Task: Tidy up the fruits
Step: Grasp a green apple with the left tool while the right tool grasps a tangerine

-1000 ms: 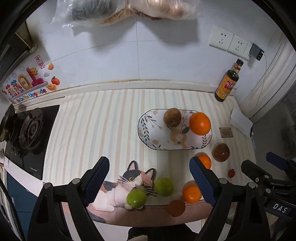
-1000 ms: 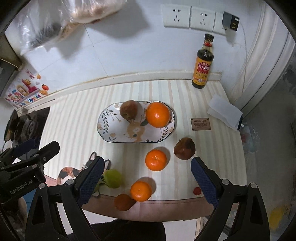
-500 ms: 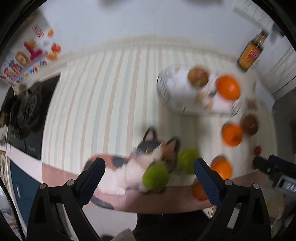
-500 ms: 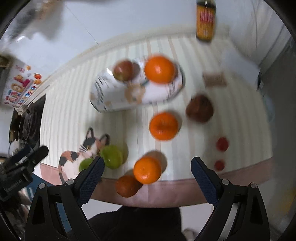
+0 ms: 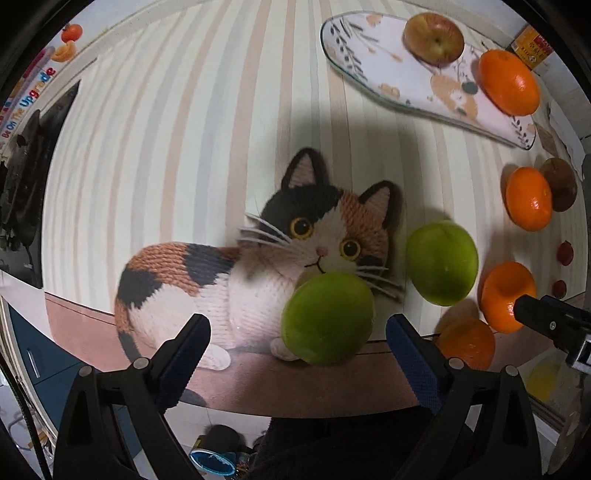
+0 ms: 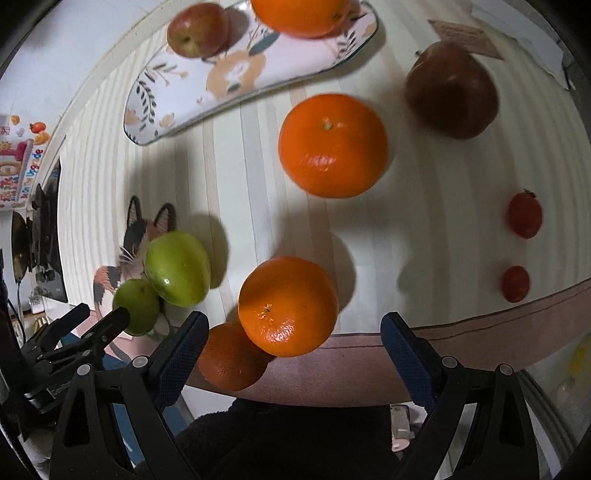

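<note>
My left gripper (image 5: 297, 343) points straight down, open, and a green fruit (image 5: 328, 317) lies on the cat-shaped mat (image 5: 221, 266) just ahead of its gap. A second green fruit (image 5: 441, 262) sits to its right. My right gripper (image 6: 293, 345) is open, low over an orange (image 6: 288, 306) near the counter's front edge; the pads do not touch it. A darker orange (image 6: 231, 358) lies by the left finger. Farther off are another orange (image 6: 332, 144), a dark red apple (image 6: 450, 88) and two small red fruits (image 6: 524, 214). The flowered plate (image 6: 177, 107) holds an apple (image 6: 197, 29) and an orange (image 6: 299, 14).
The striped counter ends in a brown front edge (image 6: 480, 325), with a person's dark clothing below it. A black stove (image 5: 22, 192) is at the far left. A sauce bottle (image 5: 532, 44) stands behind the plate, and a small card (image 6: 465, 37) lies at the back right.
Both grippers have dropped towards the counter and tipped downward, so the fruits now fill the views. The left jaws stand a little wider than before.
</note>
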